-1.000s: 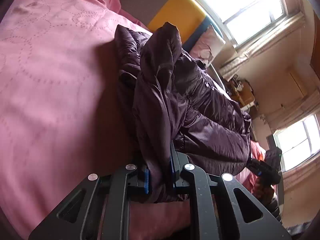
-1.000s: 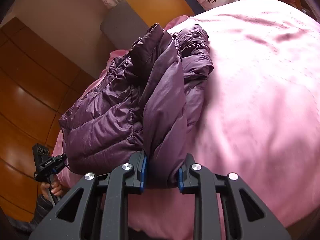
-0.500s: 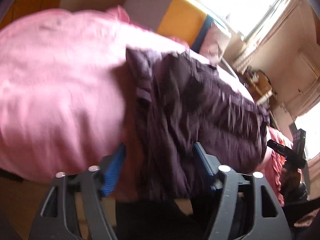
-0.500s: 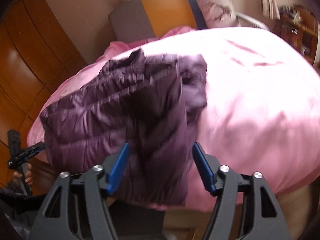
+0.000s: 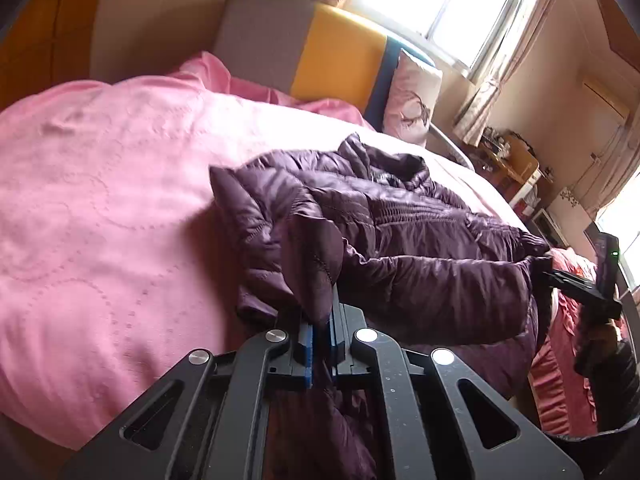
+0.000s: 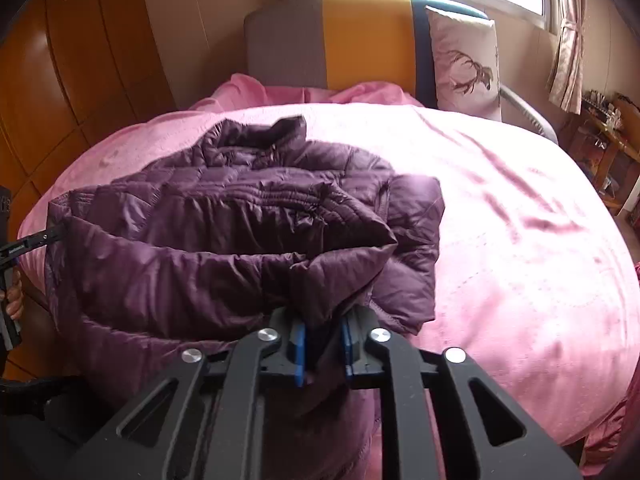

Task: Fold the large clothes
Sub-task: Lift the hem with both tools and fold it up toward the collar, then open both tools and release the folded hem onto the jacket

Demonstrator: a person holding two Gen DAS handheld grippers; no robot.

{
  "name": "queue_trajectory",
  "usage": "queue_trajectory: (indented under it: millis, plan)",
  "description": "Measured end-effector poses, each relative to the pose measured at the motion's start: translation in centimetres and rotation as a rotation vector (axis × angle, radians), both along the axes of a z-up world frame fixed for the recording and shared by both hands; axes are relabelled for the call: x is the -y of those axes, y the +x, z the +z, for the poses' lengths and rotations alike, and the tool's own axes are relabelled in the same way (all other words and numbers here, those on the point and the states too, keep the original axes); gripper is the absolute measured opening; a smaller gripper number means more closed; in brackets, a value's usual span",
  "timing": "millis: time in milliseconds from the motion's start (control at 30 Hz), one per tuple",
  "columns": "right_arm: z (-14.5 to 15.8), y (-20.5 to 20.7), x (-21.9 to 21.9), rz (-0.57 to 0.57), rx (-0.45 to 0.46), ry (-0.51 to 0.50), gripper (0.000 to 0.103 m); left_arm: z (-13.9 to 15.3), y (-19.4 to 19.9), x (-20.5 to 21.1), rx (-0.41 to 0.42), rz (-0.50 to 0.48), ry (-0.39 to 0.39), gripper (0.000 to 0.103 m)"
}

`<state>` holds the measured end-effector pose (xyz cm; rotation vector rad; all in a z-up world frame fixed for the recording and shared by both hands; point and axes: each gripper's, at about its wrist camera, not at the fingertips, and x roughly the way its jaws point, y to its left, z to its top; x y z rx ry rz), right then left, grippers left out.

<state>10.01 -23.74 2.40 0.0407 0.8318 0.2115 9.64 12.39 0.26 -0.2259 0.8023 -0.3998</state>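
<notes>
A dark purple quilted puffer jacket (image 5: pixel 400 240) lies across the pink bed near its foot edge; it also shows in the right wrist view (image 6: pixel 240 216). My left gripper (image 5: pixel 322 332) is shut on the jacket's hem at its left corner. My right gripper (image 6: pixel 322 340) is shut on a bunch of the hem at the right corner. The hem edge is lifted and rolled between the two grippers, and some fabric hangs down below the fingers. The other gripper shows at the far edge of each view, right gripper (image 5: pixel 580 288), left gripper (image 6: pixel 28 244).
The pink bedspread (image 6: pixel 520 240) covers the bed. A grey, yellow and blue headboard (image 6: pixel 340 40) and a deer-print pillow (image 6: pixel 464 64) stand at the far end. Wooden wardrobe panels (image 6: pixel 60 80) are on the left, a cluttered wooden desk (image 6: pixel 604 128) on the right, windows behind.
Both grippers opened half a second ago and have shut again on the jacket's hem. The jacket has gone from a bunched, upright fold to lying spread flat across the bed.
</notes>
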Motion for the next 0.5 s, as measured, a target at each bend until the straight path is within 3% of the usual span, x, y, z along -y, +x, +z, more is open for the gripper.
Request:
queue_trajectory:
  millis: [233,500]
  plan:
    - [4.6,1.9,1.2,-0.056,0.091,0.108,0.010,3.7,1.1,-0.6,0.092,0.042,-0.002,0.004]
    - [4.4,10.0,0.9,-0.189,0.120,0.110,0.009,5.1,9.5,0.5,0.145,0.107,0.038,0.002]
